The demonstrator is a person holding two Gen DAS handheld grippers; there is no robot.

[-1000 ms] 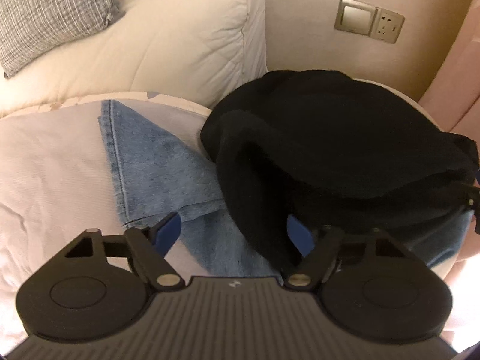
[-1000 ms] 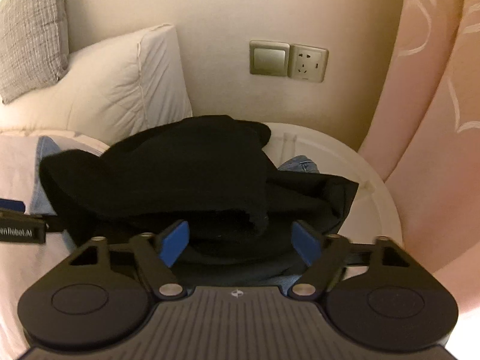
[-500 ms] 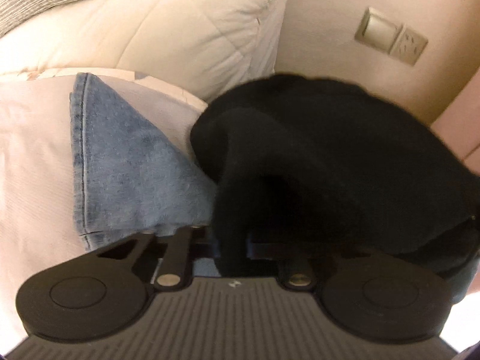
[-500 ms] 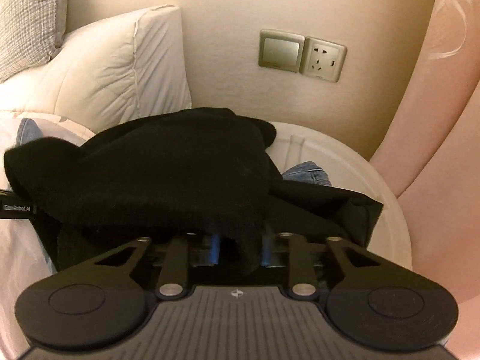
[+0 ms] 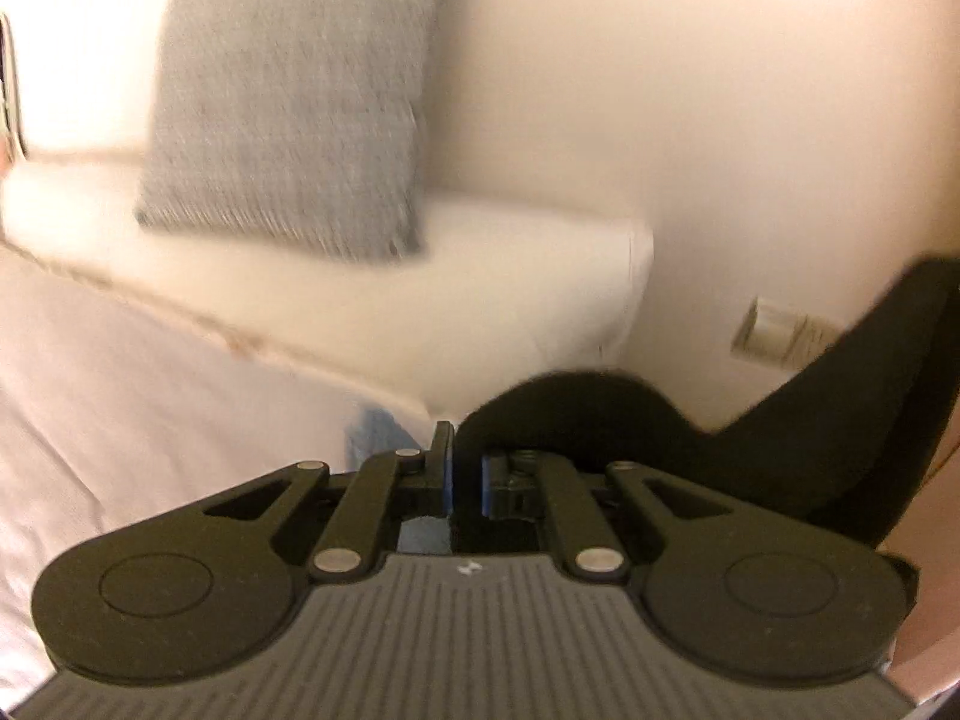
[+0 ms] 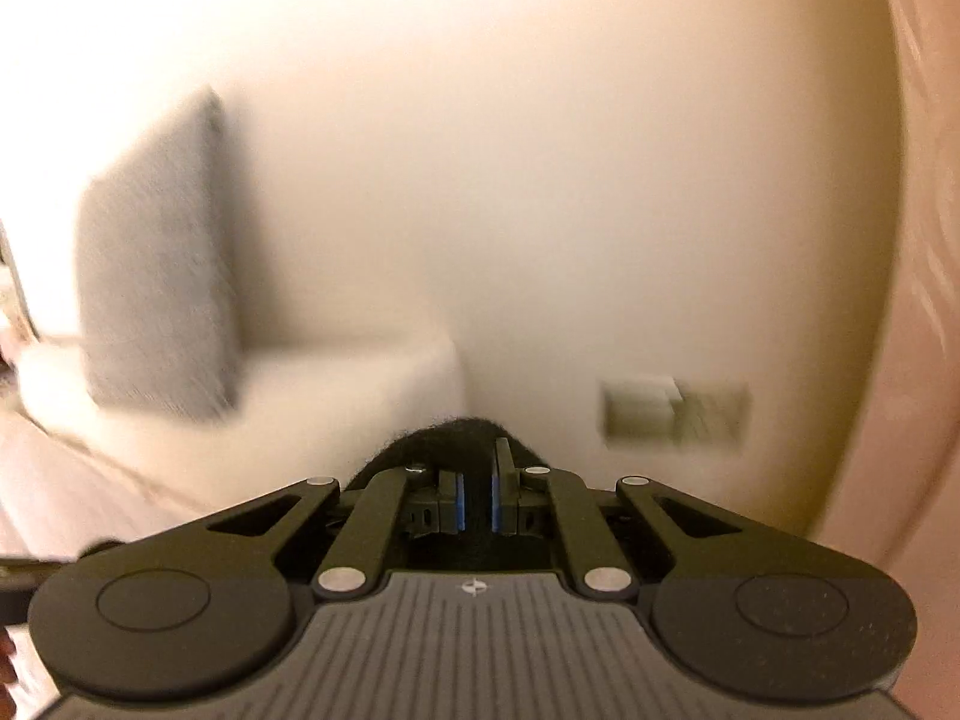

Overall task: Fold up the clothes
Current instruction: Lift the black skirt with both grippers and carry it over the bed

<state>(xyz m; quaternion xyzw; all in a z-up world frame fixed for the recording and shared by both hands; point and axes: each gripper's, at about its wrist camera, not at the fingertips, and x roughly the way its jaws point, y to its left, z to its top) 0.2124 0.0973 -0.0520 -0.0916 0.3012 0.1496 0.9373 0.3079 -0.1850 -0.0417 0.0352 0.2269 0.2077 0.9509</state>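
Observation:
My left gripper point(image 5: 465, 480) is shut on a black garment point(image 5: 810, 438), which bulges above the fingers and stretches up to the right edge of the left wrist view. My right gripper point(image 6: 477, 501) is shut on the same black garment point(image 6: 447, 441); only a small hump of cloth shows above its fingers. A bit of blue denim point(image 5: 375, 426) shows on the bed just left of the left gripper. Both views are blurred by motion.
A grey cushion point(image 5: 288, 102) leans on a white pillow point(image 5: 480, 288) by the cream wall. The pale bedsheet point(image 5: 120, 390) lies at the left. A wall switch and socket plate point(image 6: 675, 414) is at the right, with a pink curtain point(image 6: 924, 300) beside it.
Both grippers shut on the black garment and have lifted it up and away from the pile. The views now face the wall and pillows; the white round table is out of view.

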